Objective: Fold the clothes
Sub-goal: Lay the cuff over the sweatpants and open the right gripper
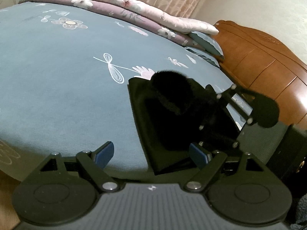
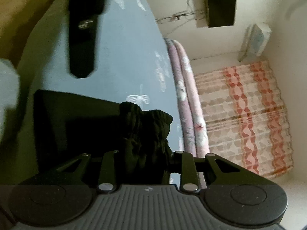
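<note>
Black fabric, a folded garment (image 1: 153,126), lies near the front edge of a bed covered by a blue-grey sheet (image 1: 57,76) printed with pale dragonflies and flowers. Its gathered, ribbed end (image 2: 145,126) bunches up between the right tongs (image 2: 147,164), whose blue pads are hidden by the cloth, so I cannot tell whether they still pinch it or have let go. In the left wrist view these tongs (image 1: 232,103) reach in from the right over the dark pile. The left tongs (image 1: 151,154) stand wide and released, holding nothing; one blue pad is over the bare sheet, the other just over the garment's near edge. Another black garment (image 2: 84,28) lies well apart on the sheet. Pink and mauve floral quilts (image 1: 119,5) are stacked along the far side, a wooden headboard (image 1: 268,67) stands beyond, and a patterned curtain (image 2: 245,118) hangs behind.
</note>
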The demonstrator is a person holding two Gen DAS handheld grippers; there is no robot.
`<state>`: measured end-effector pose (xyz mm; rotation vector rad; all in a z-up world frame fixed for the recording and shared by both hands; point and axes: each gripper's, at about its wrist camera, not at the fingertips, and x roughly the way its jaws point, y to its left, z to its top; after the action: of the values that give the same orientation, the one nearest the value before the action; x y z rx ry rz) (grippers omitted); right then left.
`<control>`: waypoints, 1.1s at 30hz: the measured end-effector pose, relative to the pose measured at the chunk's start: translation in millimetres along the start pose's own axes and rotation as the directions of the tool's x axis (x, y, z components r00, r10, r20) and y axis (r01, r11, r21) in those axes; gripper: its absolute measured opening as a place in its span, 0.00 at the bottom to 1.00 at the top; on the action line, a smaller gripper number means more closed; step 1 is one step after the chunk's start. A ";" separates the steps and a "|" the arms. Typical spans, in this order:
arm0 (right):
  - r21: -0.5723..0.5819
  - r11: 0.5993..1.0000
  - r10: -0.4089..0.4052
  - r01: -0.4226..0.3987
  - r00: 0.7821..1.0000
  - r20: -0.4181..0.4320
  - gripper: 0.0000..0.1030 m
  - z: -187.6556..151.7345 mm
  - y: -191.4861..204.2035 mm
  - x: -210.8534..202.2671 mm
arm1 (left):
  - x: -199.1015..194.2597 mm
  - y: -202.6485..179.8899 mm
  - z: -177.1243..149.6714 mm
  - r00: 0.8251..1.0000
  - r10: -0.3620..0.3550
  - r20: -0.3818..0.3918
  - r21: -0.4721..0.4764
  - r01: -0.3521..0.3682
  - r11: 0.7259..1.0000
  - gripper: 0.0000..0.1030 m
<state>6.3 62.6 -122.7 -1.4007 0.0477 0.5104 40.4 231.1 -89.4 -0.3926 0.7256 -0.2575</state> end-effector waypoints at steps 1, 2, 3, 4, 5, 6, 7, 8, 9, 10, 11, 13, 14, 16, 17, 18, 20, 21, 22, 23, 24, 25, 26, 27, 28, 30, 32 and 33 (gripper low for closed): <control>-0.007 1.000 0.020 -0.020 1.000 0.000 0.39 0.3 3.2 0.1 | -0.5 0.3 0.1 1.000 0.002 0.001 -0.004 -0.002 1.000 0.83; -0.009 0.999 0.034 -0.034 0.999 0.000 0.40 0.6 5.4 -0.4 | -1.2 0.7 0.5 1.000 0.004 0.002 -0.010 -0.004 1.000 0.83; -0.002 0.999 0.047 -0.047 0.999 0.001 0.43 1.1 4.9 -1.5 | -2.0 1.2 0.9 1.000 0.007 0.003 -0.015 -0.007 1.000 0.83; 0.008 0.998 0.060 -0.060 0.998 0.000 0.45 1.6 3.3 -2.9 | -3.2 1.5 1.5 1.000 0.011 0.006 -0.017 -0.011 1.000 0.83; 0.018 0.997 0.074 -0.074 0.997 0.000 0.48 2.2 1.7 -4.2 | -4.8 1.6 2.3 1.000 0.017 0.009 -0.017 -0.017 1.000 0.83; 0.034 0.996 0.086 -0.086 0.996 -0.001 0.49 2.9 -1.4 -5.4 | -6.6 1.6 3.0 1.000 0.023 0.013 -0.018 -0.023 1.000 0.83; 0.055 0.993 0.102 -0.102 0.995 -0.004 0.51 3.1 -5.8 -6.0 | -8.3 1.6 3.6 0.999 0.029 0.016 -0.020 -0.028 0.999 0.83; 0.077 0.989 0.124 -0.123 0.992 -0.008 0.53 3.0 -10.4 -6.6 | -10.1 1.3 4.2 0.999 0.033 0.020 -0.023 -0.033 0.999 0.83; 0.098 0.985 0.145 -0.144 0.989 -0.009 0.53 2.4 -14.4 -7.9 | -12.2 0.8 5.0 0.999 0.038 0.026 -0.025 -0.037 0.999 0.83; 0.118 0.980 0.165 -0.163 0.986 -0.009 0.53 1.6 -18.2 -9.4 | -14.4 0.2 5.6 0.999 0.042 0.031 -0.027 -0.041 0.999 0.83; 0.131 0.974 0.189 -0.186 0.982 -0.008 0.58 1.3 -21.7 -10.1 | -17.0 -0.8 6.0 0.998 0.045 0.037 -0.027 -0.044 0.999 0.83; 0.153 0.960 0.240 -0.236 0.971 -0.004 0.72 1.2 -28.7 -10.8 | -21.8 -1.8 7.0 0.998 0.052 0.047 -0.029 -0.050 0.998 0.83; 0.163 0.951 0.265 -0.261 0.964 -0.002 0.77 1.2 -32.2 -11.1 | -24.0 -1.9 7.4 0.997 0.055 0.051 -0.032 -0.054 0.998 0.84; 0.187 0.943 0.280 -0.274 0.960 -0.004 0.77 5.6 -41.5 -5.3 | -28.6 -2.2 7.9 0.996 0.067 0.061 -0.042 -0.064 0.997 0.85; 0.202 0.941 0.278 -0.273 0.960 0.001 0.77 7.8 -46.5 -1.5 | -30.9 -2.9 7.9 0.995 0.076 0.067 -0.048 -0.073 0.996 0.85; 0.228 0.933 0.284 -0.278 0.959 0.005 0.80 9.5 -53.1 3.2 | -33.8 -4.0 7.6 0.994 0.082 0.075 -0.053 -0.079 0.995 0.85; 0.301 0.885 0.372 -0.355 0.928 -0.001 0.86 11.0 -65.1 15.2 | -40.1 -5.9 5.7 0.992 0.085 0.089 -0.065 -0.080 0.995 0.85; 0.337 0.847 0.438 -0.412 0.899 -0.003 0.86 10.9 -70.6 21.7 | -43.9 -7.1 3.3 0.992 0.085 0.093 -0.071 -0.078 0.994 0.85; 0.372 0.810 0.488 -0.454 0.873 0.004 0.86 9.8 -74.6 25.9 | -47.8 -8.2 1.2 0.991 0.089 0.096 -0.072 -0.082 0.994 0.85; 0.405 0.772 0.529 -0.489 0.848 0.015 0.86 8.1 -77.7 29.1 | -51.4 -9.3 -0.3 0.990 0.097 0.098 -0.072 -0.090 0.993 0.85; 0.436 0.735 0.563 -0.519 0.826 0.035 0.86 5.0 -81.2 30.4 | -55.0 -10.4 -1.9 0.989 0.105 0.100 -0.071 -0.098 0.993 0.85; 0.465 0.697 0.591 -0.546 0.804 0.059 0.86 1.3 -84.9 30.8 | -58.4 -11.0 -2.9 0.988 0.114 0.101 -0.070 -0.107 0.992 0.85; 0.497 0.656 0.612 -0.567 0.786 0.088 0.86 -3.9 -89.0 28.6 | -61.5 -11.2 -3.3 0.987 0.122 0.103 -0.070 -0.115 0.991 0.85; 0.530 0.614 0.628 -0.585 0.769 0.121 0.86 -9.8 -93.4 25.3 | -64.6 -11.4 -3.6 0.986 0.129 0.105 -0.070 -0.122 0.990 0.85; 0.560 0.569 0.642 -0.602 0.751 0.154 0.86 -15.6 -97.8 21.9 | -67.2 -12.0 -3.4 0.985 0.133 0.108 -0.068 -0.126 0.990 0.85; 0.610 0.492 0.655 -0.621 0.725 0.211 0.86 -27.4 -108.9 16.6 | -71.8 -14.0 -2.1 0.983 0.140 0.118 -0.063 -0.133 0.989 0.85; 0.650 0.449 0.641 -0.613 0.728 0.244 0.86 -40.6 -124.1 13.9 | -76.4 -15.9 -0.7 0.981 0.147 0.128 -0.058 -0.140 0.988 0.85; 0.671 0.433 0.626 -0.602 0.736 0.257 0.86 -48.6 -131.1 12.3 | -77.2 -17.2 0.3 0.981 0.143 0.132 -0.057 -0.137 0.989 0.86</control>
<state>78.4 10.0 -14.3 -0.5356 0.7576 0.9588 -16.7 243.5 -36.2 -0.3981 0.6226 -0.0798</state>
